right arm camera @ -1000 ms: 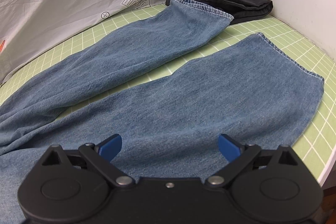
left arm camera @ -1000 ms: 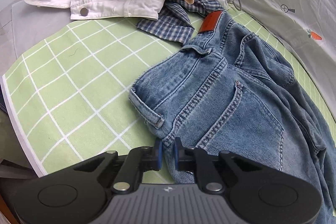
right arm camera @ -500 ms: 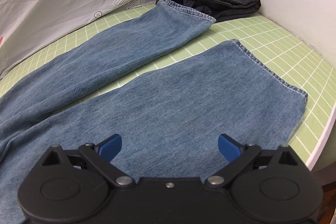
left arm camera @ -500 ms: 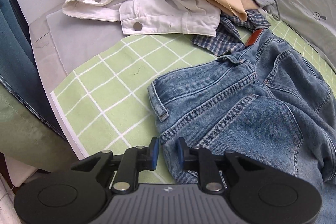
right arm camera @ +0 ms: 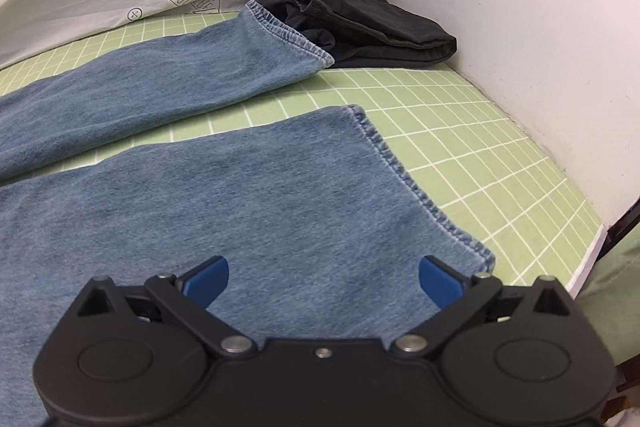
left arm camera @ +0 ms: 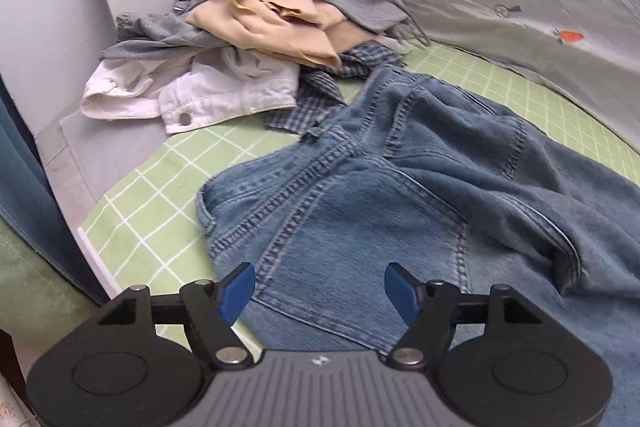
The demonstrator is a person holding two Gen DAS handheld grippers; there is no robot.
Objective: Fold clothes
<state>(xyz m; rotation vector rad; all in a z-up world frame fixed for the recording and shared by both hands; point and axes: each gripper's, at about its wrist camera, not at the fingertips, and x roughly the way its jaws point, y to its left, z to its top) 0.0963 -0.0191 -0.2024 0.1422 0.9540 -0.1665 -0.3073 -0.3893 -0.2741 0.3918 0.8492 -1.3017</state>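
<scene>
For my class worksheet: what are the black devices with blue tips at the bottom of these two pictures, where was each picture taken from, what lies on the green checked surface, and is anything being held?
There is no robot here. A person holds a two-finger gripper in each hand, and a wide-angle camera on each looks forward along the fingers, so each picture shows its own gripper at the bottom.

The left camera shows the left gripper above the waist end of a pair of blue jeans on a green checked mat. Its jaws are opening and nothing is pinched between them. Behind lies a pile of unfolded clothes.

The right camera shows the right gripper, open and empty, above the nearer leg of the jeans. The other leg lies farther back, its hem by a folded dark garment against the wall.

Nothing is held at present.
</scene>
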